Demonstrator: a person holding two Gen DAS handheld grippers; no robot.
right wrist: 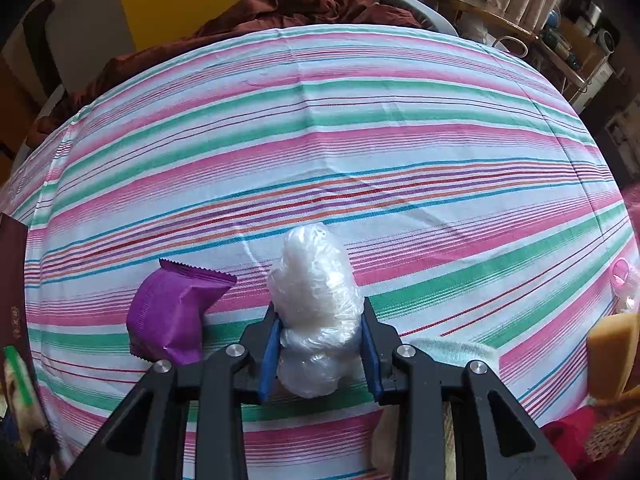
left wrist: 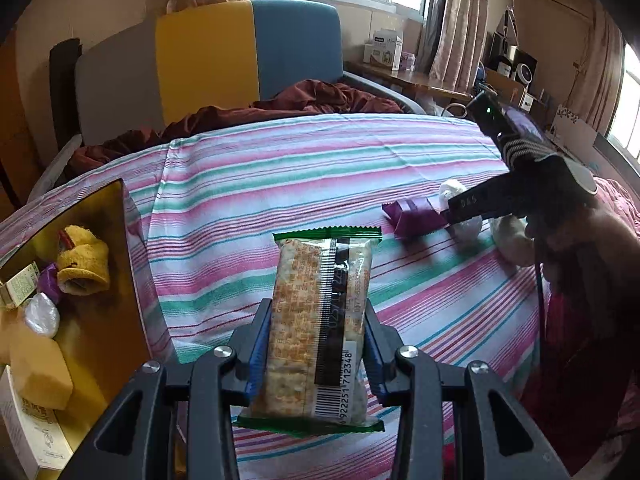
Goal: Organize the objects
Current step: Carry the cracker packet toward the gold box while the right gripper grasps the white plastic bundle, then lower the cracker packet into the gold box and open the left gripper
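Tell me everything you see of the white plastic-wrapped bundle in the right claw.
The white bundle is a lumpy oblong wad in crinkled translucent film. It stands on end between the blue pads of the right claw, which pinch its lower half, over the striped sheet. A purple packet lies just beside it.

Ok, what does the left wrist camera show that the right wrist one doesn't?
Left only: the left gripper clamped on a cracker pack, and a gold box already holding items. Right only: the right gripper shut on a white plastic bundle. Both: the purple packet lying on the striped sheet.
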